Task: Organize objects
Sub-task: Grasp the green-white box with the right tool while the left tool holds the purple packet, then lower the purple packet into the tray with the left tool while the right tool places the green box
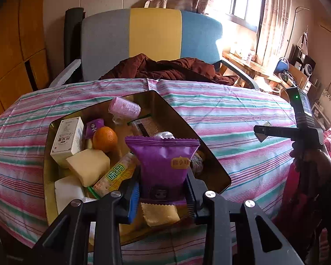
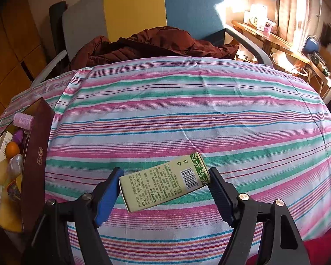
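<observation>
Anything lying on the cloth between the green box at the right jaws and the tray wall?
No. In the right wrist view, only bare striped cloth lies between the green box and the tray's dark wall.

The green carton (image 2: 165,186) bears a barcode and recycling mark; its small print is unreadable.

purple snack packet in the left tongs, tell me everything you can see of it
The purple snack packet is a glossy plastic pillow pack with zigzag crimped ends, a yellow label patch with characters and a small cartoon face near its lower end. It looks sealed and puffy. It stands upright, its lower part pinched between the left tongs, held above the tray full of snacks, in front of the orange.
</observation>
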A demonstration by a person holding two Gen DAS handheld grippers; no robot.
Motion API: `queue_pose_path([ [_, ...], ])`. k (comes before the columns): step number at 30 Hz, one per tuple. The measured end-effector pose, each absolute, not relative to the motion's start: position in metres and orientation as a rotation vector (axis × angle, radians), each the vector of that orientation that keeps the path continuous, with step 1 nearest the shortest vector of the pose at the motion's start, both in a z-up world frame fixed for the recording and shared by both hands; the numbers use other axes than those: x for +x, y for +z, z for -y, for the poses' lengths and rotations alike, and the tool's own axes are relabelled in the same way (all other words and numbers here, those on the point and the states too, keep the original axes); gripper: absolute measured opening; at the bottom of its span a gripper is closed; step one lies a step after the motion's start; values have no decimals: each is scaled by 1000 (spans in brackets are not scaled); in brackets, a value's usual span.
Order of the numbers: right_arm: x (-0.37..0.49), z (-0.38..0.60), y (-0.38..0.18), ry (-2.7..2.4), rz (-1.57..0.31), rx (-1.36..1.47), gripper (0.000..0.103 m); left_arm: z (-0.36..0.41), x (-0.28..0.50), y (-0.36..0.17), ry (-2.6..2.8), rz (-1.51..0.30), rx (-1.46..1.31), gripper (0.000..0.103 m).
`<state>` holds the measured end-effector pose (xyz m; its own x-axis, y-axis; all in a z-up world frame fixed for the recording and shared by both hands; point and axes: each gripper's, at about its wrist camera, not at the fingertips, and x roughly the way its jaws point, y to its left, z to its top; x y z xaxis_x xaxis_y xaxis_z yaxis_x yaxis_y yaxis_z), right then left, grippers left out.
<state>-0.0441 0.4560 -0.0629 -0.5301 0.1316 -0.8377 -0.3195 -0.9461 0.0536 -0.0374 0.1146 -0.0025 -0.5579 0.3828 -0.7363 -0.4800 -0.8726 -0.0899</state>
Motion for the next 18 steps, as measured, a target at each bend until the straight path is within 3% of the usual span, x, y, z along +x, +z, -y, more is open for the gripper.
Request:
queue_pose_path([
  [7, -45, -444, -65, 2538, -327, -1420, 77, -92, -41, -10, 2414, -122, -1130, 35],
  [18, -36, -354, -13, 2825, -356, -1331, 77, -15, -49, -10, 2533, 34, -1176, 35],
])
